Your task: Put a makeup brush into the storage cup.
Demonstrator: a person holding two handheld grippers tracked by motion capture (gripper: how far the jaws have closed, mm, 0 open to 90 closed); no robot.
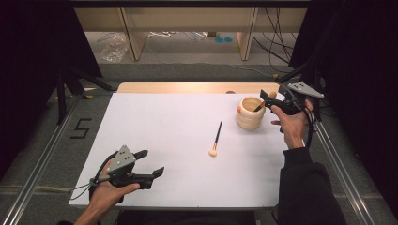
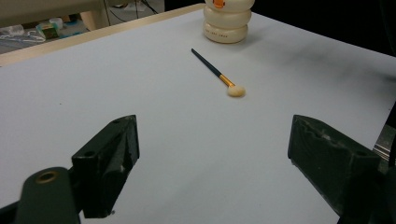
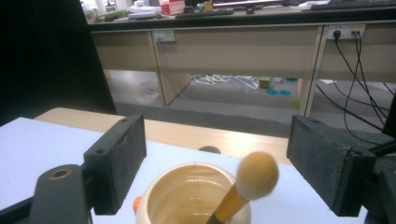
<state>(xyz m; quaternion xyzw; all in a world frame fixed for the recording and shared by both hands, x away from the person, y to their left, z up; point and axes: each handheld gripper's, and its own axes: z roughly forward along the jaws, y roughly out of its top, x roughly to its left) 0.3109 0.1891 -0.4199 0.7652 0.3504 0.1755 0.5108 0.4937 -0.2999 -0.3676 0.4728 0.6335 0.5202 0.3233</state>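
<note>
High view first: the cream ribbed pot (image 1: 250, 113) sits toward the far right of the white table sheet (image 1: 178, 140), and a makeup brush (image 1: 265, 100) stands tilted inside it, fluffy head up and leaning right. The right gripper (image 1: 273, 104) is just beside the pot's right rim, held in the person's right hand (image 1: 292, 123). Right gripper view makes it pretty clear what's going on with it — the jaws are spread wide, the pot's opening (image 3: 196, 196) sits below between them, and the brush head (image 3: 257, 176) pokes up in the gap without either pad touching it, so it's got hold of nothing. A second brush (image 1: 216, 138) lies flat on the sheet near the middle, left of the pot, dark handle pointing away and pale tip toward the person. The left gripper (image 1: 149, 163) hovers over the near left corner of the sheet — its own view shows both jaws wide apart with bare sheet between them, the loose brush (image 2: 218, 74) and pot (image 2: 227, 21) well beyond.
</note>
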